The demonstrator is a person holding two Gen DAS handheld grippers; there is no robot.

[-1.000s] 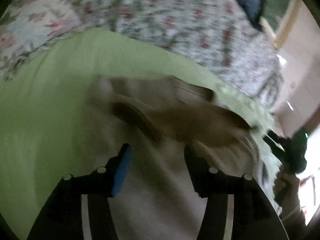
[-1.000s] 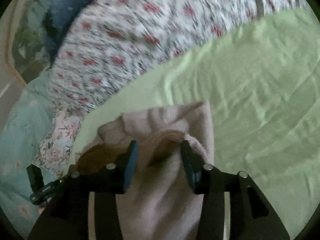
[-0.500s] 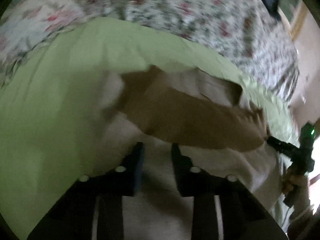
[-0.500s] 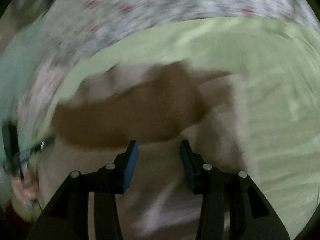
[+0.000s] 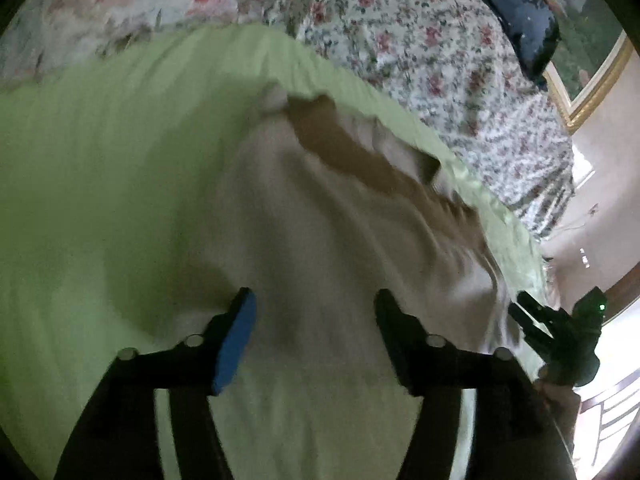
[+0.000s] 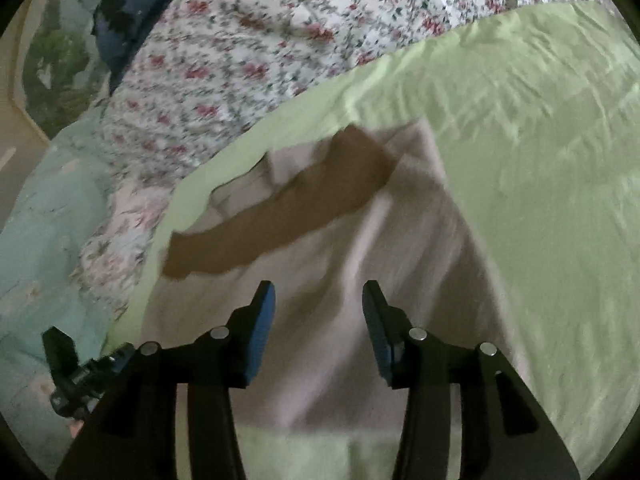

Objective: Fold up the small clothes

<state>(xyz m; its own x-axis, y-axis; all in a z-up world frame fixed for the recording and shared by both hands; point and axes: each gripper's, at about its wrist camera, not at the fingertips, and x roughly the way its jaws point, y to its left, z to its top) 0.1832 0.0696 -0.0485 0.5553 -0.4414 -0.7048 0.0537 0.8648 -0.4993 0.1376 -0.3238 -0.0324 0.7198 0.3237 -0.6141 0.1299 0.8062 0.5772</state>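
Observation:
A small beige garment (image 5: 320, 248) with a brown part (image 5: 360, 160) lies spread on a light green sheet (image 5: 100, 160). My left gripper (image 5: 314, 300) hovers over its near part with the jaws wide apart and nothing between them. In the right wrist view the same garment (image 6: 320, 272) shows with the brown part (image 6: 288, 208) across its far side. My right gripper (image 6: 319, 294) is open above it, empty. The other gripper shows at the right edge of the left wrist view (image 5: 560, 332) and at the left edge of the right wrist view (image 6: 76, 364).
A floral bedspread (image 5: 400, 40) lies beyond the green sheet (image 6: 520, 160). A dark blue pillow (image 5: 516, 12) sits at the far end. A pale teal cloth (image 6: 44, 208) lies to the left in the right wrist view. A gold-framed picture (image 5: 592, 76) stands by the wall.
Both grippers were shut on the garment half a second ago and have let go. The garment has dropped flat onto the sheet. Both jaws now stand open.

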